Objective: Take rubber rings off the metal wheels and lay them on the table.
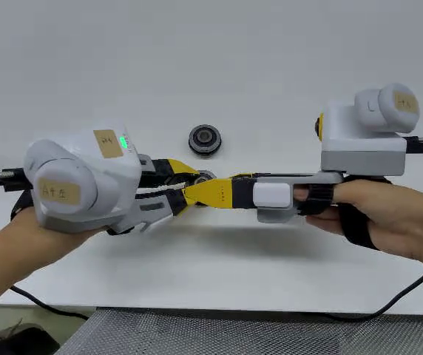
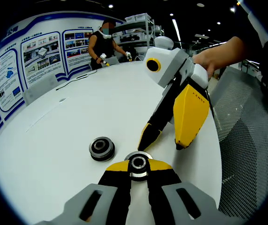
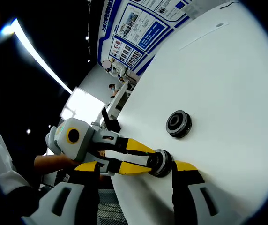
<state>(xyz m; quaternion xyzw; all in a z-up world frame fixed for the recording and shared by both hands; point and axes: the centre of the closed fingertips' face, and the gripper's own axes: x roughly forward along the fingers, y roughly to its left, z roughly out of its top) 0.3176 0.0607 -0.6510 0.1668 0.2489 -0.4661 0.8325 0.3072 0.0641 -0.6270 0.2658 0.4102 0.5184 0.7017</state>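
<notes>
My left gripper point(image 1: 195, 177) point(image 2: 138, 174) is shut on a small metal wheel point(image 2: 138, 164) point(image 3: 160, 162) point(image 1: 205, 176), held just above the white table point(image 1: 285, 66). My right gripper point(image 1: 197, 192) point(image 2: 161, 144) point(image 3: 134, 172) reaches in from the opposite side. It stands open, its yellow fingertips point(image 2: 179, 143) on either side of the held wheel and close to it. A second wheel point(image 1: 205, 139) point(image 2: 101, 148) point(image 3: 178, 123) with a black rubber ring around it lies flat on the table just beyond the held one.
Black cables point(image 1: 389, 303) trail from both grippers across the table's near edge. A grey mesh surface point(image 1: 219, 333) lies below the table's front. Far off in the left gripper view another person point(image 2: 103, 44) stands at the table's end.
</notes>
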